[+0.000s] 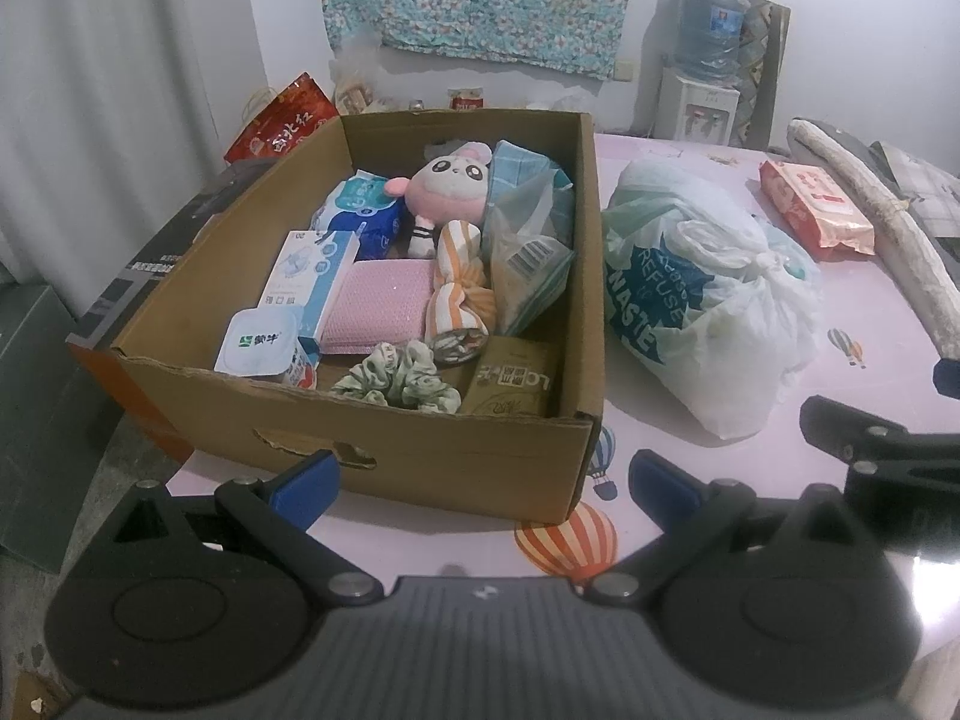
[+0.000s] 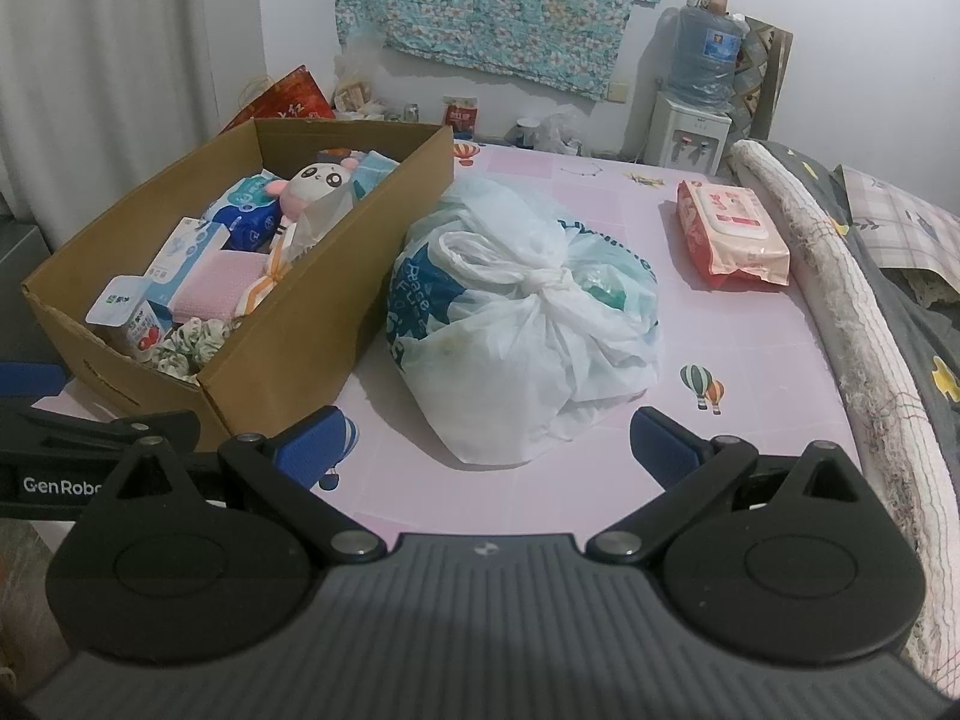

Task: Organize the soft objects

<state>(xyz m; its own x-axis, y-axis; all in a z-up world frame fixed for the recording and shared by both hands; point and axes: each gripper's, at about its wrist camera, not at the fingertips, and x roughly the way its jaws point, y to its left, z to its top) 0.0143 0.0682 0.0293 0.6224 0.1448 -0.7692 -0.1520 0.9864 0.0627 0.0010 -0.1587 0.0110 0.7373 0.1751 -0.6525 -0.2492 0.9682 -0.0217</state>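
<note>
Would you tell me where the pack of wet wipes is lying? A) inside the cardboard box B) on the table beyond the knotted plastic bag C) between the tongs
B: the pack of wet wipes lies flat on the pink table, beyond the knotted plastic bag, outside the cardboard box.

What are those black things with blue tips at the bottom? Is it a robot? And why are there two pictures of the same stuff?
It is not a robot. A person holds one pair of tongs in each hand, and each has a little camera looking forward along it. One picture comes from the left tongs, facing a cardboard box. The other comes from the right tongs, facing a knotted plastic bag. Both tongs are open and hold nothing. The box, the bag and a pack of wet wipes sit on a pink table cover with balloon pictures. Inside the box are soft things, like a plush toy and a green scrunchie.
</note>
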